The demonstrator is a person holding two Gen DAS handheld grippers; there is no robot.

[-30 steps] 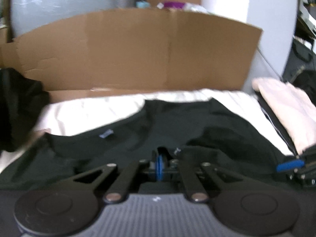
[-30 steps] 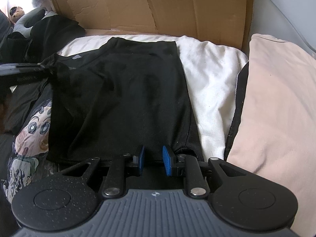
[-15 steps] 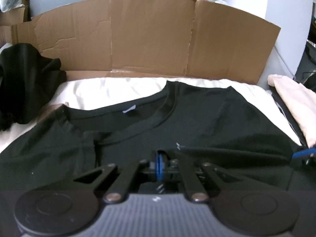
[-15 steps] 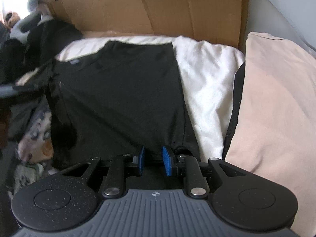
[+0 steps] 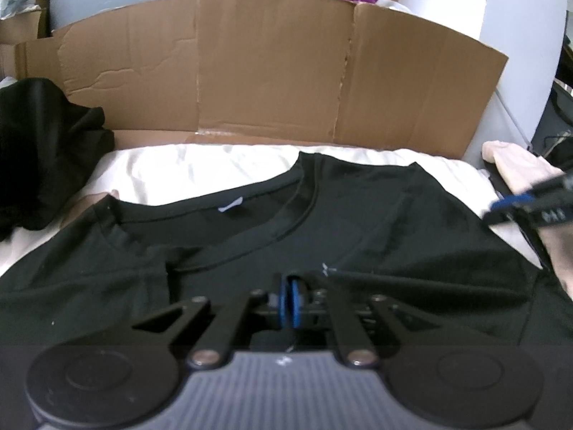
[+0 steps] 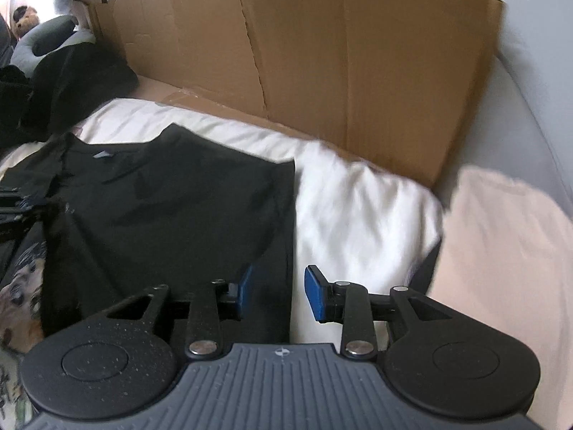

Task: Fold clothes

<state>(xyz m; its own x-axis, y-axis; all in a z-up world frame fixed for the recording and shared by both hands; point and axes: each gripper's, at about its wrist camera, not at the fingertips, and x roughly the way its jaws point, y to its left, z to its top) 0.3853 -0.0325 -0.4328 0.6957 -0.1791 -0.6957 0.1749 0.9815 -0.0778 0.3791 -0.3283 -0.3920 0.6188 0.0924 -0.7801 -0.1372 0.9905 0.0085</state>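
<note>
A black T-shirt (image 5: 358,222) lies on the white sheet (image 5: 197,168), collar and small label to the left, with one part folded over itself. My left gripper (image 5: 290,304) sits low on the fold's edge. Its blue pads are just parting, with a thin dark strip of the shirt between them. In the right wrist view the same black T-shirt (image 6: 179,197) spreads to the left. My right gripper (image 6: 279,290) hovers over the shirt's right edge, jaws opening and nothing pinched. One of its fingers (image 5: 530,204) shows at the right of the left wrist view.
A cardboard wall (image 5: 268,71) stands behind the sheet. A dark pile of clothes (image 5: 35,143) lies at the left. A pale pink folded cloth (image 6: 501,251) lies to the right. A printed garment (image 6: 21,286) lies under the shirt's left side.
The shirt went from bunched to lying flat. My right gripper let go of the hem, spread its jaws and drew off to the right. The left pads have begun to part.
</note>
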